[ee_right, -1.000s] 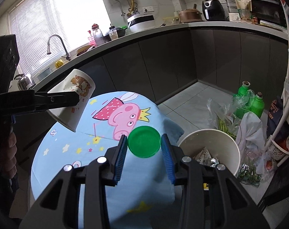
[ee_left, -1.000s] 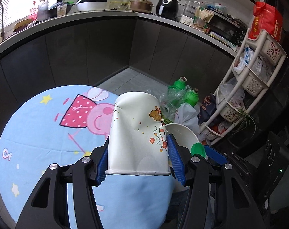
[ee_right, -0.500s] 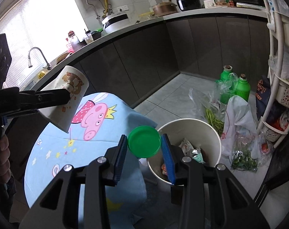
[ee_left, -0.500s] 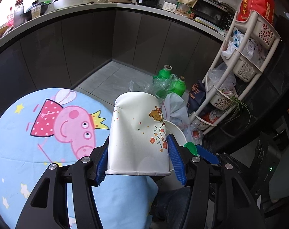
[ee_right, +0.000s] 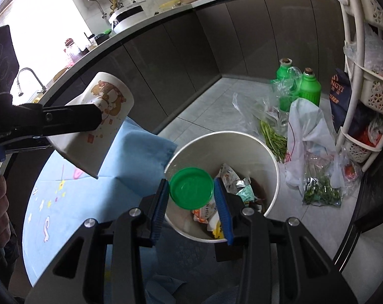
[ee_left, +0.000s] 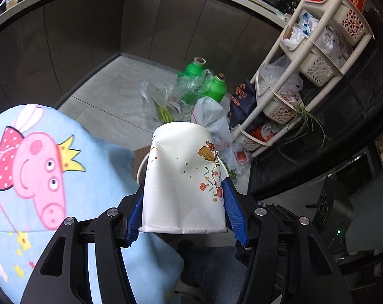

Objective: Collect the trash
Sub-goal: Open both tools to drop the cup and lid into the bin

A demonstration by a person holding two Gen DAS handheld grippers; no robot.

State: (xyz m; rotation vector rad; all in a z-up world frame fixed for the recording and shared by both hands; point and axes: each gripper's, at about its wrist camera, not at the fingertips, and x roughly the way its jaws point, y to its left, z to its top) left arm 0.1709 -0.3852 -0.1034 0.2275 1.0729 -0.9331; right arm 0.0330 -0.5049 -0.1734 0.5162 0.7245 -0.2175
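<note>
STEP: dump trash, both loads at the bin (ee_right: 272, 152) | LEFT: gripper (ee_left: 183, 210) clamps the cup (ee_left: 183, 177), beside the rim | RIGHT: gripper (ee_right: 191, 202) pinches the lid (ee_right: 191, 188) over the bin | NEXT: probably release the lid, then the cup

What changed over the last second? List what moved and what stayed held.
Both hands swung from over the table toward the trash bin. The right gripper, shut on the green lid, now hangs over the bin's open mouth, where it was above the cartoon tablecloth. The left gripper carried the paper cup toward the table edge. Unchanged: both grips, nothing released; the bottles and bags on the floor.
</note>
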